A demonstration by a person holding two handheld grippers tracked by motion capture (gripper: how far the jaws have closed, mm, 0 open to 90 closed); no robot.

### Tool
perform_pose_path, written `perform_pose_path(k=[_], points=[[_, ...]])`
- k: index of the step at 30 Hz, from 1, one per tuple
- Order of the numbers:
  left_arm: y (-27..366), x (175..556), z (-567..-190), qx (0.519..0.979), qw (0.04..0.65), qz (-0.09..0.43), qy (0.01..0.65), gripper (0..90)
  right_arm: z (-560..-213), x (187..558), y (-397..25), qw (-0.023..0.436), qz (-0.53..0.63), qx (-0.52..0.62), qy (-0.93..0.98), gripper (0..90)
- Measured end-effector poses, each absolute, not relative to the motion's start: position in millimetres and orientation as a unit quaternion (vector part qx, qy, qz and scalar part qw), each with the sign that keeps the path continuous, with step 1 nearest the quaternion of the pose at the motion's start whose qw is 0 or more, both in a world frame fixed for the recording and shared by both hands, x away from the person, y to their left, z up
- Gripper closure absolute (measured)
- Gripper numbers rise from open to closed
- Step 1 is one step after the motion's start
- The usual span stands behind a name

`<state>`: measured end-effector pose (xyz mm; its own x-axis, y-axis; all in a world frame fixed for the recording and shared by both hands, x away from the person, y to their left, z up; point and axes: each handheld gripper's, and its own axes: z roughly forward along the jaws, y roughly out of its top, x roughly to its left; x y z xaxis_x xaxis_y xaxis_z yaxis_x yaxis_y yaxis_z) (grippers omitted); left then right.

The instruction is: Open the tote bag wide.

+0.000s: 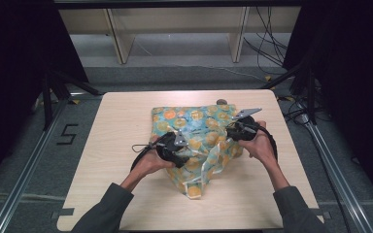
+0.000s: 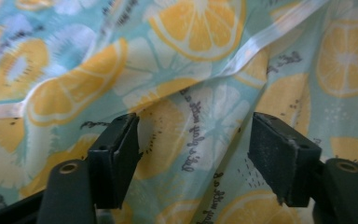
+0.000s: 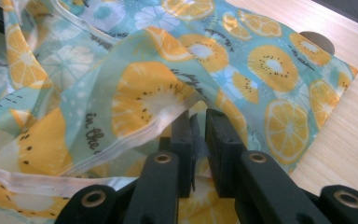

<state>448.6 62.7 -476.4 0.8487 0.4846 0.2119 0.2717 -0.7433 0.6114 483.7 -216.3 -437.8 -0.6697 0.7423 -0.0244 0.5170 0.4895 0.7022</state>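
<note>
Slippage worries me: my right hand-held gripper [image 3: 196,140] pinches only the fruit-print bag's [image 1: 194,131] thin edge at mid-tabletop [image 1: 121,126], while my left hand-held gripper [image 2: 193,154] gapes wide, so any tug frees it.

Bag [image 1: 199,131] mid table [image 1: 121,126] – L tongs [image 1: 179,158] on it, R tongs [image 1: 230,133] at edge.

My right hand-held gripper [image 3: 196,140] rises from the bottom edge, its two black jaws drawn nearly together on a fold of the fruit-print bag [image 3: 168,88]; the film between them is thin and translucent, pinched just beside the bag's clear sealed edge [image 3: 135,135]; the bag is teal with orange and kiwi slices and small dark lettering, rumpled at left, flatter toward the far corner; it lies on the pale wooden table [image 3: 345,140], bare at right.
</note>
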Motion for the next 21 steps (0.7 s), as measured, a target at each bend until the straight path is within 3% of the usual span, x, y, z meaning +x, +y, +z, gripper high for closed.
perform_pose_path(k=[2, 6, 9, 16, 21], points=[[61.4, 449.0, -477.8, 0.915, 0.288, 0.194, 0.204, 39.0, -436.0, 481.9, -217.2, 0.156, 0.339, 0.377, 0.848, 81.0], [61.7, 452.9, -470.6, 0.911, 0.3, 0.194, 0.207, 73.8, -433.2, 472.6, -217.4, 0.15, 0.356, 0.37, 0.845, 79.5], [62.8, 455.1, -459.5, 0.902, 0.323, 0.19, 0.216, 83.8, -427.9, 460.7, -217.6, 0.14, 0.359, 0.363, 0.848, 78.3], [64.0, 484.2, -411.9, 0.873, 0.367, 0.208, 0.243, 89.0, -424.7, 434.1, -211.0, 0.135, 0.358, 0.316, 0.868, 76.4], [67.1, 530.6, -388.7, 0.85, 0.376, 0.206, 0.305, 89.1, -433.7, 426.1, -195.0, 0.142, 0.341, 0.291, 0.882, 76.7]])
